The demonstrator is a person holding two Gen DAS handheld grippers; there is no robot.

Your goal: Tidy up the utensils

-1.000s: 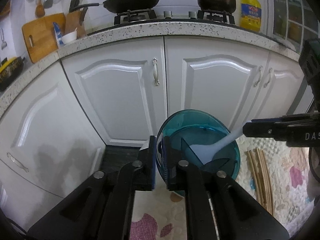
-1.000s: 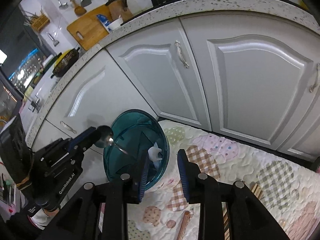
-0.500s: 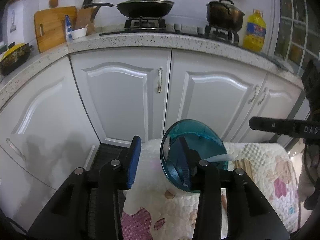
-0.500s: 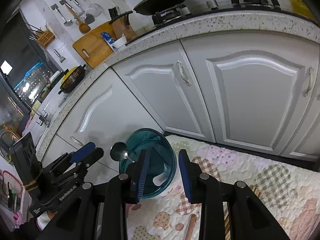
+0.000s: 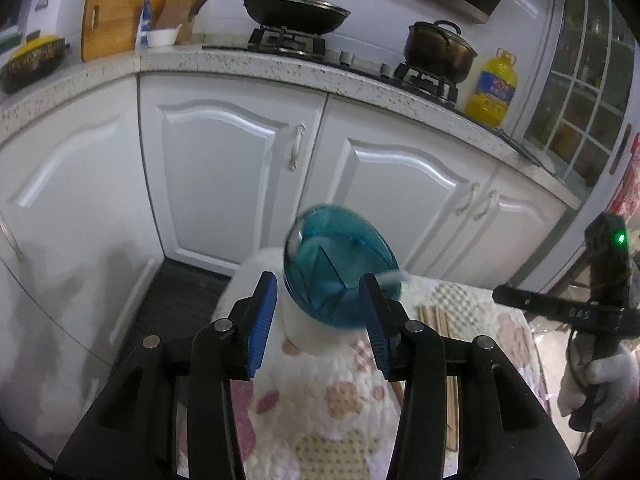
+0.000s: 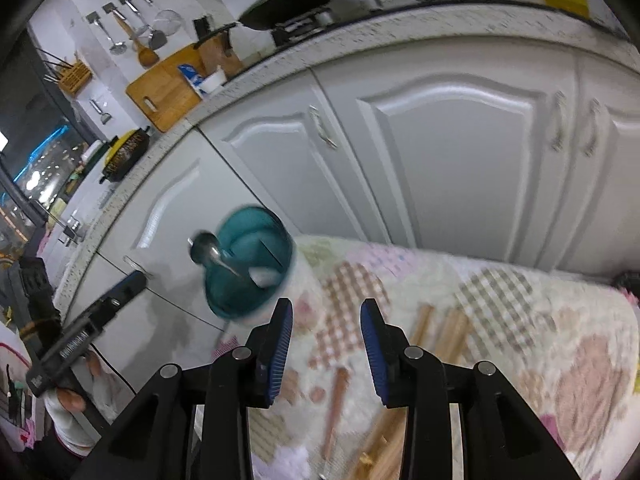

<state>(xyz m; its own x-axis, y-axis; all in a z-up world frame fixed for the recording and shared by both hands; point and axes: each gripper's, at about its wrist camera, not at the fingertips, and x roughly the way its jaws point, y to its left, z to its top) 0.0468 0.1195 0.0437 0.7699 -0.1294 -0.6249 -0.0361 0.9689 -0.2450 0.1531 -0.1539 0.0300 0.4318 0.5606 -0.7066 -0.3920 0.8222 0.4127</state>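
The teal holder [image 5: 342,276] stands at the near-left corner of the quilt-covered desk [image 6: 500,304], with a metal spoon [image 6: 208,250] leaning over its rim and a white spoon [image 5: 394,277] inside it; loose chopsticks [image 6: 448,332] lie on the quilt to its right. The left tool [image 5: 318,324] sits just short of the holder, its jaws having just been opening, now apart and gripping nothing. The right tool [image 6: 326,344] hangs over the quilt near the chopsticks and well apart from the holder, its jaws likewise having just been opening, parted and empty.
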